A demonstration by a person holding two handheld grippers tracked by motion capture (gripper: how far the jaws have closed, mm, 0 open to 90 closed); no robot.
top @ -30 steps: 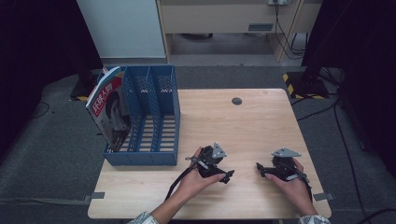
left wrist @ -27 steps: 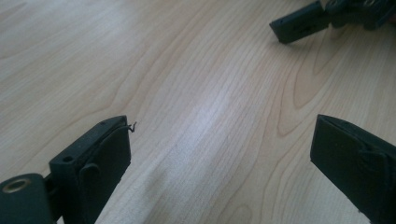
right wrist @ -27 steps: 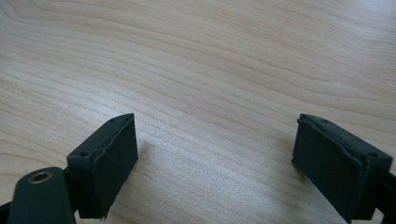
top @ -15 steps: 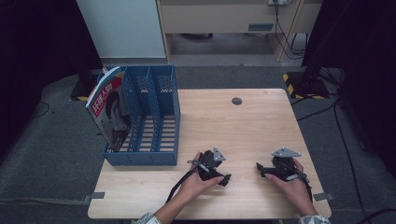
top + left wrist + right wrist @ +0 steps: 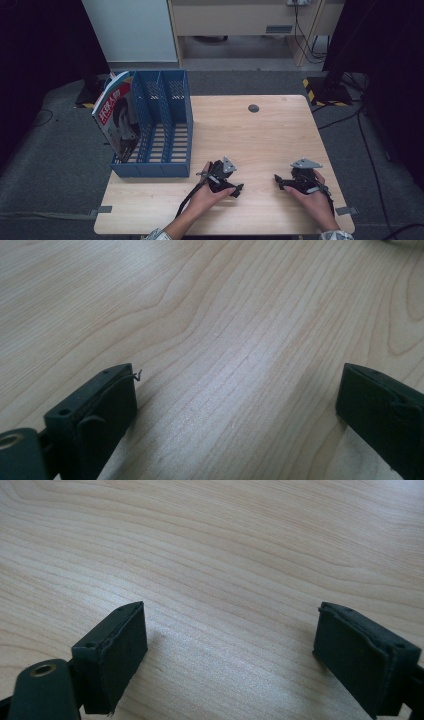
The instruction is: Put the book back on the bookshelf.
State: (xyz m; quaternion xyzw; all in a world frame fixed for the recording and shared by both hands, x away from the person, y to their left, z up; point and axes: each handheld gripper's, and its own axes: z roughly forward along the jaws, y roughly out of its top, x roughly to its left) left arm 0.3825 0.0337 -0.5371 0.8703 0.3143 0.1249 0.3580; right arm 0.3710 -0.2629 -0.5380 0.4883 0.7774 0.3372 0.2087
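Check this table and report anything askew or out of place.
One thing: the red-covered magazine in the leftmost slot of the blue plastic file rack leans outward over the wooden table's left edge instead of standing upright. Nothing else stands out.

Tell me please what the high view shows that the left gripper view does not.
High view alone: the blue file rack with a magazine leaning in its leftmost slot, a small dark disc, both hands, the right gripper, the floor. Left gripper view alone: close wood grain between the left gripper and its wide-apart jaws. Both share: the wooden table and the left gripper.
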